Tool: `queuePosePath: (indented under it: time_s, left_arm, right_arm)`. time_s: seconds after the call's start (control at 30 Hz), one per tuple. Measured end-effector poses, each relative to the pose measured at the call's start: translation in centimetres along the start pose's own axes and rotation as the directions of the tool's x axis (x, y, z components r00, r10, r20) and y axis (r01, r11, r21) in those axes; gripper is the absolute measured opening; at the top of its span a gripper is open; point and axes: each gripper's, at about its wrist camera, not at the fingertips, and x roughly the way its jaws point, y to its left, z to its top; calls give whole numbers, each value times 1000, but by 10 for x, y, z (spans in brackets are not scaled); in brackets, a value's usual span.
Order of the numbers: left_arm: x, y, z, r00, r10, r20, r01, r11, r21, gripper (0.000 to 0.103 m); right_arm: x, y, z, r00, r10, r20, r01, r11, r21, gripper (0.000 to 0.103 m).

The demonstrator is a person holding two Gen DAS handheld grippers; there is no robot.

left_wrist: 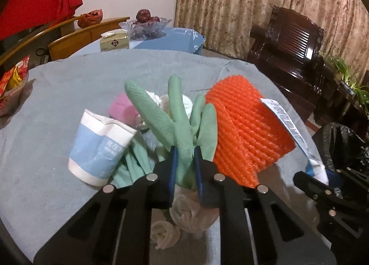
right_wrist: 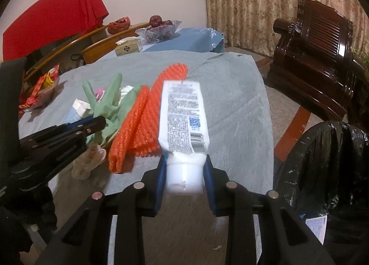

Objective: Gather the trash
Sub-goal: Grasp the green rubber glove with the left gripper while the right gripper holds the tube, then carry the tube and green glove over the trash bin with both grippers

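Observation:
My left gripper (left_wrist: 185, 149) is shut on a green rubber glove (left_wrist: 177, 121), whose fingers stick up above the grey tablecloth (left_wrist: 69, 80). Around it lie a crushed blue-and-white paper cup (left_wrist: 99, 147), a pink wad (left_wrist: 120, 108), an orange foam net (left_wrist: 244, 131) and cream crumpled tissue (left_wrist: 191, 214). My right gripper (right_wrist: 184, 163) is shut on the capped end of a white tube (right_wrist: 182, 117), held above the table's right part. The right wrist view also shows the glove (right_wrist: 108, 101), the foam net (right_wrist: 143, 121) and the left gripper (right_wrist: 99, 124).
A bin lined with a black bag (right_wrist: 322, 168) stands off the table's right edge. A bowl of snack packets (left_wrist: 11, 89) sits at the left; a tissue box (left_wrist: 114, 42) and fruit bowl (left_wrist: 145, 26) at the back. A dark wooden armchair (left_wrist: 293, 43) stands beyond.

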Motion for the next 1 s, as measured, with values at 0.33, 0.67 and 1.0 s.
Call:
queuePosePath:
  time_s: [0.33, 0.67, 1.0]
  left_arm:
    - [-36, -6, 4, 999, -30, 42, 31, 999, -16, 12]
    - [-77, -24, 15, 994, -54, 95, 55, 998, -9, 12]
    - [-101, -68, 24, 983, -123, 133, 119, 992, 36, 11]
  right_arm:
    - [-20, -2, 3, 999, 11, 33, -12, 1000, 4, 31]
    - [-62, -10, 13, 994, 7, 111, -7, 1000, 4, 31]
    - [-111, -33, 14, 984, -40, 173, 35, 999, 30, 31]
